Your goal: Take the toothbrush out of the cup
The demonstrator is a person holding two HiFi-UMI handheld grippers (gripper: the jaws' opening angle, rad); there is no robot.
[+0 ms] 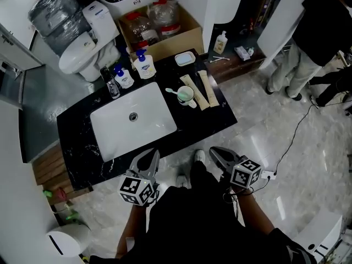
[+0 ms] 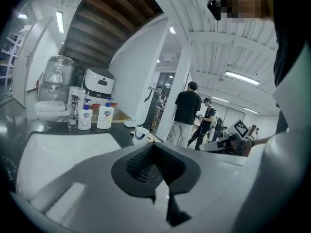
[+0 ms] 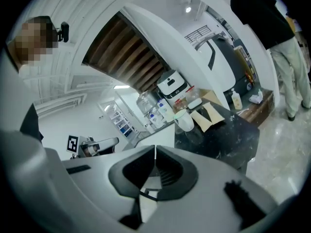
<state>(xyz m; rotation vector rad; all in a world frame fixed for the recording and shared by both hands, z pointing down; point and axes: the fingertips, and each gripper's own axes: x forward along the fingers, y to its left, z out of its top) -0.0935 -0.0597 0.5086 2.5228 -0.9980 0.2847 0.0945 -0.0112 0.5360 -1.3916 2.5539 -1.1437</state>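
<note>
1. Hanging low by the person's body, the left gripper (image 1: 153, 158) had its jaws pressed together on nothing. The right gripper (image 1: 215, 152) was likewise closed and empty. Both sat short of the black countertop (image 1: 209, 122), well apart from the cup.
2. The cup (image 1: 186, 96) stood upright on the countertop just right of the white sink basin (image 1: 118, 131), beside two tan packets (image 1: 201, 89).
3. The toothbrush (image 1: 171, 91) rested in that cup, its pale end leaning out over the rim toward the basin. Which end showed was too small to tell.
4. The toothbrush was probably light, stiff, smooth plastic, so it could slip or pivot in a loose pinch. The exposed stretch just above the rim looked like the best place to take it.
5. The cup seemed light too and might tip or lift under a sideways pull. A straight draw along the handle seemed wise, perhaps with the other gripper steadying the cup.
</note>
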